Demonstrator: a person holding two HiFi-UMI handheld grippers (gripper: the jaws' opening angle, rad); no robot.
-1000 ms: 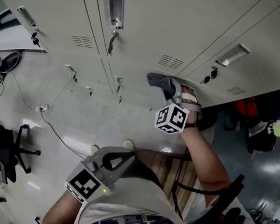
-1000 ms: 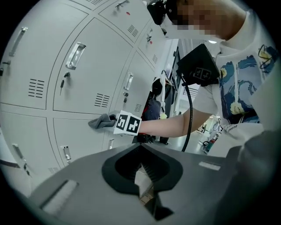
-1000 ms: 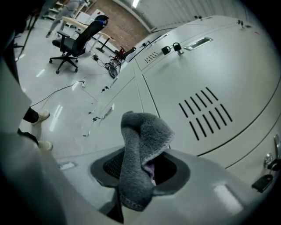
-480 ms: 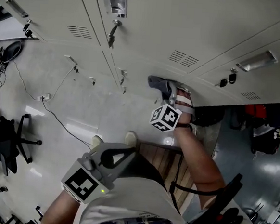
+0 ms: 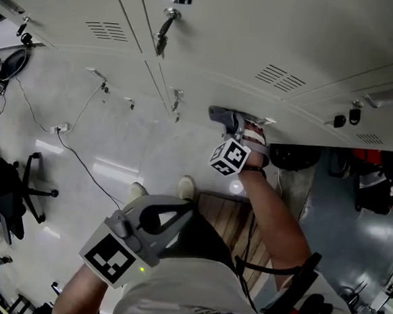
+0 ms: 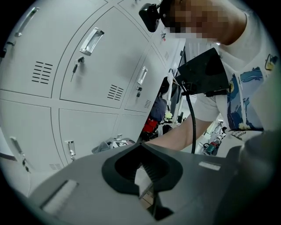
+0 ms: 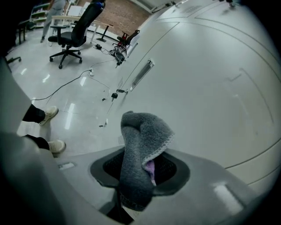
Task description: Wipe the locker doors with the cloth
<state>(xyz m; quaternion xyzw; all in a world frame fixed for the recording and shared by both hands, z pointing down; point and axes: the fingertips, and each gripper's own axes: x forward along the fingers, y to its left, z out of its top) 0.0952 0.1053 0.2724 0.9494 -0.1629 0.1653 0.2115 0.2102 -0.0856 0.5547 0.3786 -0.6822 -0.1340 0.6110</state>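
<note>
Step in hand, as judged: wiping a low door. The right gripper (image 5: pixel 230 124), just above centre of the head view, has its jaws closed on the cloth (image 5: pixel 219 113) and holds it against the lower locker doors (image 5: pixel 260 36). The cloth appears to touch the panel, though actual contact cannot be confirmed. The left gripper (image 5: pixel 159 219), at 7 o'clock in that view and near the person's waist, is well apart from the doors. Its jaws are together with nothing between them and take no part in the work. The cloth is dark grey terry, folded double, with a pale stitched hem and a small purple piece showing inside the fold. In the right gripper view it stands up from the jaws toward 12 o'clock and its top flops over. Only a narrow wad projects, so the next move probably calls for firm pressure into the panel and a steady sweep across it, clear of the door handles and hanging keys.
</note>
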